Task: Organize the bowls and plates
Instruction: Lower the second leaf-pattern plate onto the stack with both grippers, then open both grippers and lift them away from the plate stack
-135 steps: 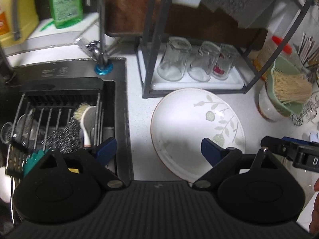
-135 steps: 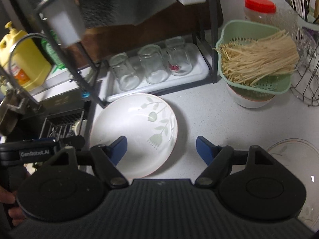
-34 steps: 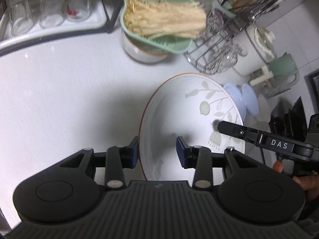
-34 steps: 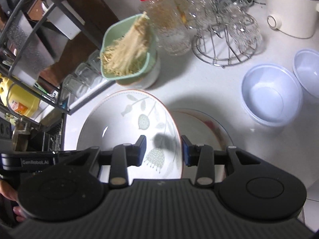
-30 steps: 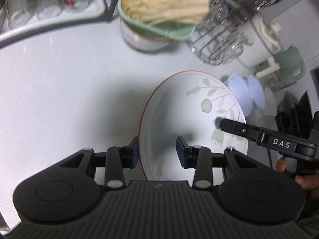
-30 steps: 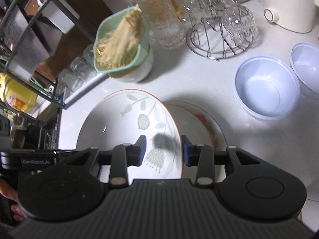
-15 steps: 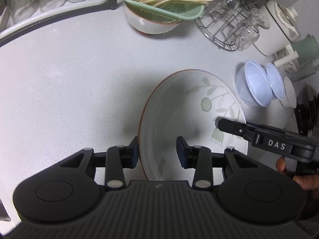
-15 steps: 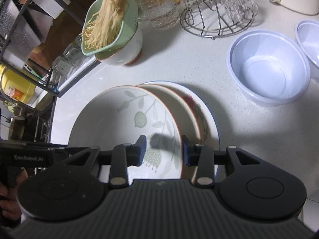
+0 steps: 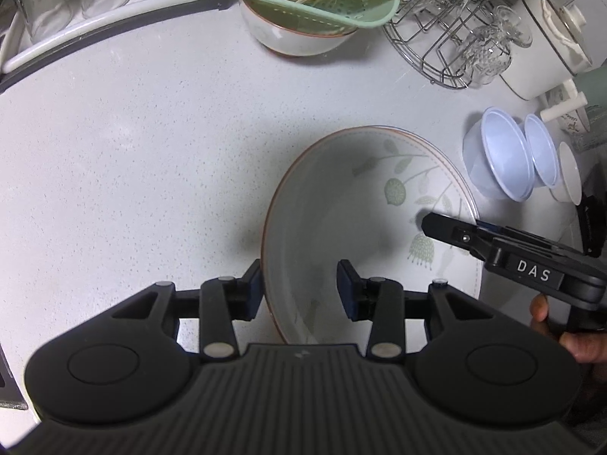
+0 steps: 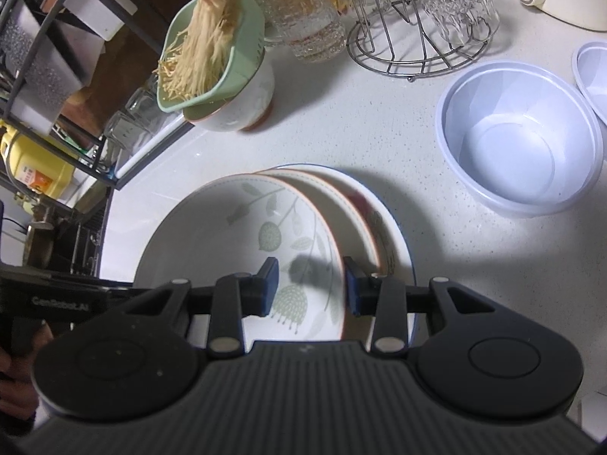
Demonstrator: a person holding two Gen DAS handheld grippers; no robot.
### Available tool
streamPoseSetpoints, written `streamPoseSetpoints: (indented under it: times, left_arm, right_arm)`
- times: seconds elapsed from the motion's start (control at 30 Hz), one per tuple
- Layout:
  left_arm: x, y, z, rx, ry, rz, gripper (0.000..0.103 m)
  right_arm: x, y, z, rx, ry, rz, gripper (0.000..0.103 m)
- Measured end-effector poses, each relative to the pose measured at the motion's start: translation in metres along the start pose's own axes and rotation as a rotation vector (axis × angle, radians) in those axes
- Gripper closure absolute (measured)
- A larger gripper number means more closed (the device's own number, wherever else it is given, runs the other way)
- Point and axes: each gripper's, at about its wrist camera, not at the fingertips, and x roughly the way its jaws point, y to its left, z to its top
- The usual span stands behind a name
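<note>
Carried across from beside the sink, the leaf-patterned plate (image 10: 235, 239) now sits low over two other plates by the bowls, where 4.5 seconds ago it lay flat before the glass rack. Nearest, the left gripper (image 9: 299, 284) has its blue-padded fingers set either side of the plate's near left rim, one pad outside, one inside, partly closed around the glazed edge; whether the pads press it I cannot tell. The right gripper (image 10: 310, 286) straddles the opposite rim the same way. This plate is smooth, shallow ceramic with a thin brown edge line and pale green sprigs. Under it, offset to the right, lie a second brown-rimmed plate (image 10: 343, 204) and a blue-rimmed plate (image 10: 394, 235) on the speckled white counter (image 9: 132, 144). Just beyond stand round, translucent plastic bowls (image 10: 519, 136). Farther back, a mint colander (image 9: 315, 3) of pale noodles rests in a white ceramic bowl (image 9: 299, 40), beside a wire rack (image 9: 444, 38) of textured glasses.
</note>
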Motion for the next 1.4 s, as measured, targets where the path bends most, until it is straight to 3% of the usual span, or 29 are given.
streamPoseSetpoints:
  times: [0.17, 0.23, 0.3, 0.37, 0.5, 0.73, 1.1, 1.27, 1.4]
  left_arm:
    - [-0.009, 0.007, -0.006, -0.039, -0.014, -0.008, 0.058]
    - [-0.009, 0.009, -0.010, -0.053, -0.013, -0.005, 0.059]
    - [-0.008, 0.009, -0.015, -0.062, -0.023, 0.008, 0.061]
    - [-0.007, 0.008, -0.016, -0.088, -0.021, -0.002, 0.075]
    - [-0.004, -0.001, -0.016, -0.055, -0.033, 0.046, 0.076]
    - [0.001, -0.004, -0.014, -0.041, -0.027, 0.059, 0.076]
    - [0.000, 0.000, -0.022, -0.062, -0.044, 0.037, 0.075]
    - [-0.001, 0.002, -0.024, -0.079, -0.059, 0.050, 0.086]
    - [-0.001, 0.001, -0.026, -0.090, -0.062, 0.049, 0.087]
  right_arm:
    - [-0.001, -0.004, -0.002, 0.005, -0.007, 0.013, 0.069]
    - [-0.003, -0.005, -0.003, 0.003, -0.017, -0.005, 0.081]
    - [-0.004, -0.007, -0.004, 0.004, -0.019, -0.016, 0.083]
    - [-0.007, -0.007, -0.004, -0.007, -0.028, -0.023, 0.083]
    - [-0.012, -0.001, -0.005, -0.077, -0.041, -0.055, 0.083]
    - [-0.015, -0.001, -0.004, -0.102, -0.062, -0.070, 0.083]
    - [-0.026, -0.006, -0.007, -0.037, -0.071, -0.073, 0.082]
    - [-0.031, -0.003, -0.009, -0.043, -0.064, -0.093, 0.082]
    - [-0.036, -0.003, -0.012, -0.028, -0.065, -0.099, 0.083]
